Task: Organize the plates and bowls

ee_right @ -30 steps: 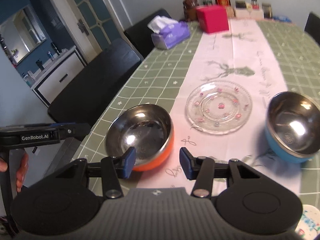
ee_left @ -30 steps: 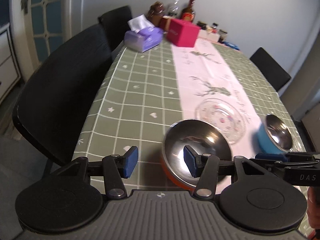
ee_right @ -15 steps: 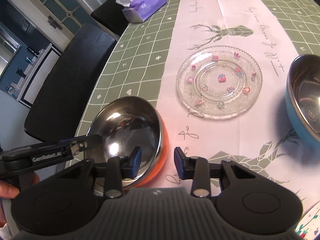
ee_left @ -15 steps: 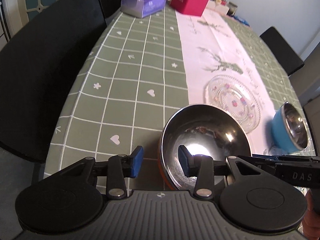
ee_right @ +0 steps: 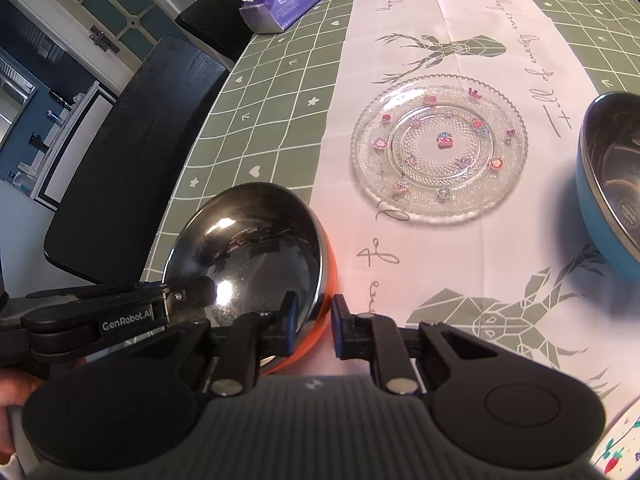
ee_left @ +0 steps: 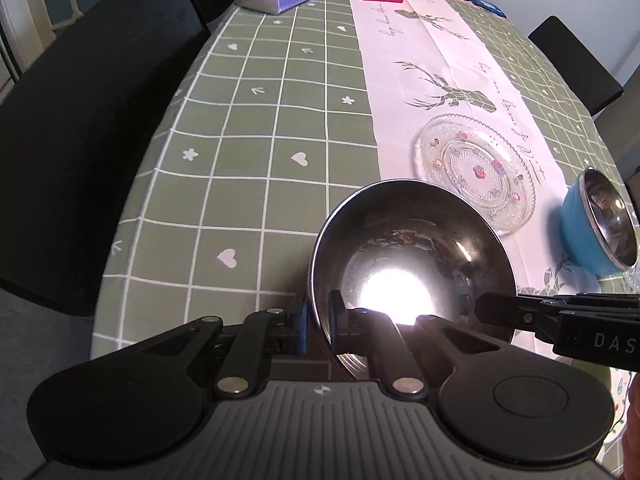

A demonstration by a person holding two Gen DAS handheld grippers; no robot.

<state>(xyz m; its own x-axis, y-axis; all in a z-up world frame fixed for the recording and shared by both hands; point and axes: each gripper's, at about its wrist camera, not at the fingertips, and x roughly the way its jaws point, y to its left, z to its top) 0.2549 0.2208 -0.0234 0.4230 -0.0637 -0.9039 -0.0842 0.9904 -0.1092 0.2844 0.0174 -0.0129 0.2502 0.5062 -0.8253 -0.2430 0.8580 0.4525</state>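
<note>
— Where was the orange bowl (ee_right: 256,256)?
— Near edge of the table (ee_left: 256,128), beside the glass plate (ee_right: 438,148). My left gripper (ee_left: 318,326) clamped its rim; my right gripper (ee_right: 314,326) straddled the opposite rim, narrow.

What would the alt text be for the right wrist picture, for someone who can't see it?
The right gripper straddles the rim of an orange bowl with a shiny steel inside, and the left gripper reaches in from the left. Beyond them, a clear patterned glass plate and a blue steel-lined bowl sit on the green checked tablecloth.
</note>
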